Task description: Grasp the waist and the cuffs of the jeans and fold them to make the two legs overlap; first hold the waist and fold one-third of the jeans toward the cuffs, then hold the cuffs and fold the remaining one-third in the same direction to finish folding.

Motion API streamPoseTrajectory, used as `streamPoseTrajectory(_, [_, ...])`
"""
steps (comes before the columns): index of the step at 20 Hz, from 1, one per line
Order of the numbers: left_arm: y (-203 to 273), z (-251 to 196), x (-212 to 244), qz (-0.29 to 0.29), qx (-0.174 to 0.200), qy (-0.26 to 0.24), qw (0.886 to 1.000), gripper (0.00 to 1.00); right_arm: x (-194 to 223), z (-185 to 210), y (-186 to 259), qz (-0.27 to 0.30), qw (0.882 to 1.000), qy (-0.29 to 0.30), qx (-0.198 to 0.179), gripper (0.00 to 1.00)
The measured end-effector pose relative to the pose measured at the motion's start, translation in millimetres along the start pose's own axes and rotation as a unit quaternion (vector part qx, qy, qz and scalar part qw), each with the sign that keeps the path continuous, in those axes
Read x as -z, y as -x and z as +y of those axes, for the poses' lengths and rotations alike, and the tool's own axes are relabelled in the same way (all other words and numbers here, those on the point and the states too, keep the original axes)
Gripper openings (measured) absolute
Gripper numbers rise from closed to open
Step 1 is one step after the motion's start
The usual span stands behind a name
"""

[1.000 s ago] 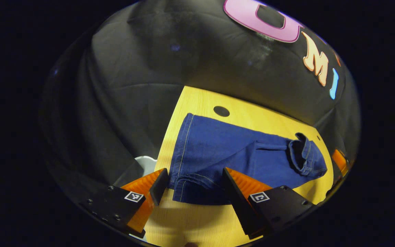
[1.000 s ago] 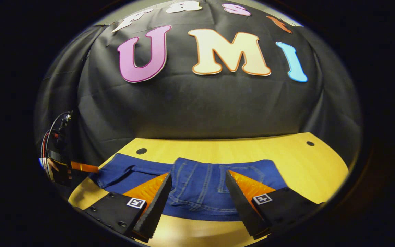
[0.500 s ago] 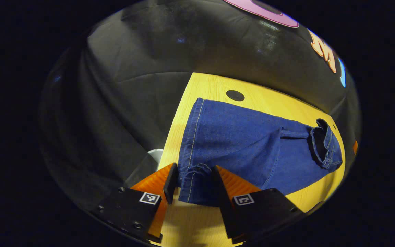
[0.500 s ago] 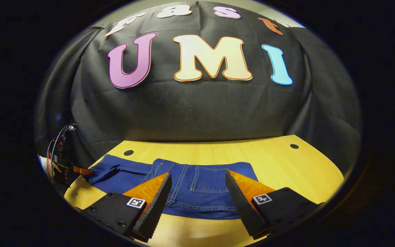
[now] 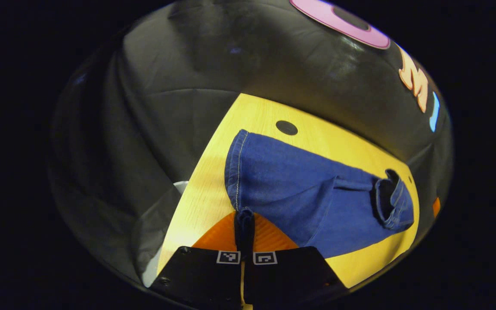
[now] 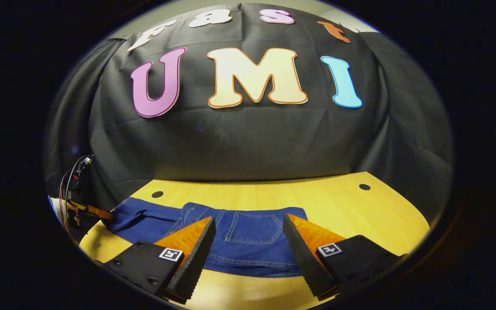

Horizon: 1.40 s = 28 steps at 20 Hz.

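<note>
Blue jeans [image 5: 299, 189] lie on the yellow wooden table [image 5: 213, 189], legs overlapped. In the left gripper view my left gripper [image 5: 244, 224] is shut on the near cuff corner, a pinch of denim between its orange fingers [image 5: 269, 237]. The folded waist end [image 5: 392, 202] curls up at the far right. In the right gripper view the jeans [image 6: 248, 241] show their back pocket and waist part, and my right gripper [image 6: 248, 245] hovers open above them, nothing between its fingers. The left gripper [image 6: 95, 212] appears far left in that view, at the cuff end.
Black cloth walls surround the table. Two round holes [image 6: 157, 194] [image 6: 364, 187] sit near the table's back edge. Bare tabletop [image 6: 360, 215] lies to the right of the jeans. A hand with cables [image 6: 69, 202] shows at the far left.
My left gripper has closed from open onto the cuff corner of the jeans. The right gripper stays open and has shifted slightly over the waist part.
</note>
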<state>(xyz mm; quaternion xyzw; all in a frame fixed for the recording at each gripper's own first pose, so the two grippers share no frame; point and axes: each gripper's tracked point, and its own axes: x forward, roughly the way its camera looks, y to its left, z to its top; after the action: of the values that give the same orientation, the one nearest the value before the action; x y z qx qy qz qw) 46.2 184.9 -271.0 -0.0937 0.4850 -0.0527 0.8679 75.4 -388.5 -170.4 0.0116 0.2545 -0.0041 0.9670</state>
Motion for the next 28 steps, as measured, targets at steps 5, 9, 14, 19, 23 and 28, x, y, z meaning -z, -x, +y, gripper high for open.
streamPoseTrajectory(5, [44, -52, -32, -0.053, 0.043, 0.01, 0.998, 0.0, -6, -21, 15, 0.0, 1.0, 0.005, -0.008, 0.97])
streamPoseTrajectory(9, [66, -102, -56, -0.079, 0.068, -0.011, 0.994, 0.0, -9, -47, 29, 0.004, 1.0, 0.006, -0.01, 0.97])
streamPoseTrajectory(14, [86, -182, -74, -0.109, 0.099, -0.04, 0.988, 0.0, -10, -79, 46, 0.006, 1.0, 0.001, -0.016, 0.97])
streamPoseTrajectory(19, [100, -261, -86, -0.129, 0.141, -0.066, 0.979, 0.0, -21, -116, 62, -0.005, 1.0, -0.023, -0.016, 0.97])
streamPoseTrajectory(23, [104, -314, -83, -0.134, 0.165, -0.087, 0.973, 0.0, -22, -148, 75, -0.008, 1.0, -0.024, -0.014, 0.98])
streamPoseTrajectory(28, [98, -381, -64, -0.121, 0.195, -0.101, 0.968, 0.0, -19, -191, 91, -0.007, 1.0, -0.021, -0.004, 0.98])
